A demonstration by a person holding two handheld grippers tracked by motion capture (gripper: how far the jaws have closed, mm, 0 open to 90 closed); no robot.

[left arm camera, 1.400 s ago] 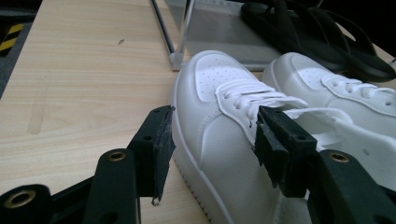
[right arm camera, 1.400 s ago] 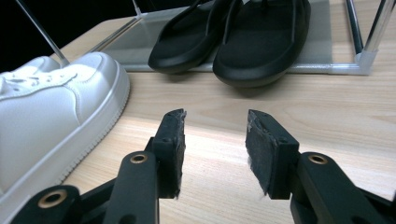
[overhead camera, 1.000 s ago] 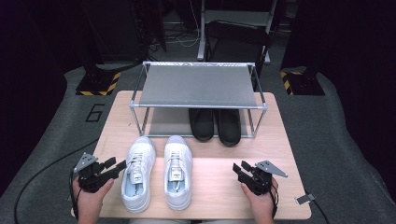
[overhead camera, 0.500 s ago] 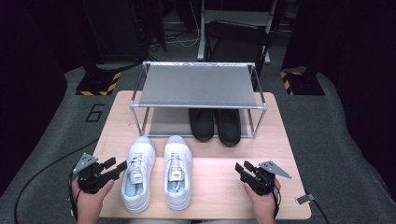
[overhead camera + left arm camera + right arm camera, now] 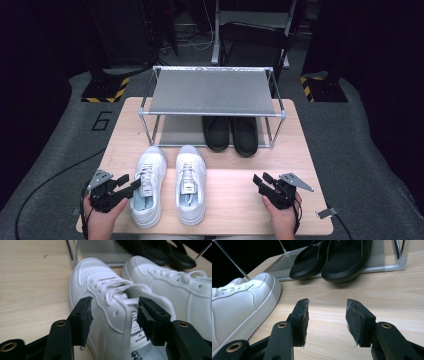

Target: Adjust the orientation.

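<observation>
A pair of white sneakers stands at the front of the wooden table [image 5: 235, 200], toes pointing to the rack. My left gripper [image 5: 129, 182] sits at the outer side of the left sneaker [image 5: 148, 200]. In the left gripper view its jaws [image 5: 113, 312] straddle this sneaker's collar [image 5: 110, 315]; they have just been closing a little, but the pads do not press on it. The right sneaker [image 5: 190, 187] stands beside it. My right gripper [image 5: 262, 178] rests over bare wood right of the pair; its jaws [image 5: 327, 312] have just been opening, with nothing between them.
A metal two-level shoe rack [image 5: 212, 92] stands at the back of the table, with a pair of black shoes [image 5: 230, 132] on its lower shelf. Bare wood lies between the right sneaker and my right gripper. A cable trails off the table's left edge.
The right gripper's jaws stand slightly wider than before. Both hands are about where they were, and the shoes have not moved.
</observation>
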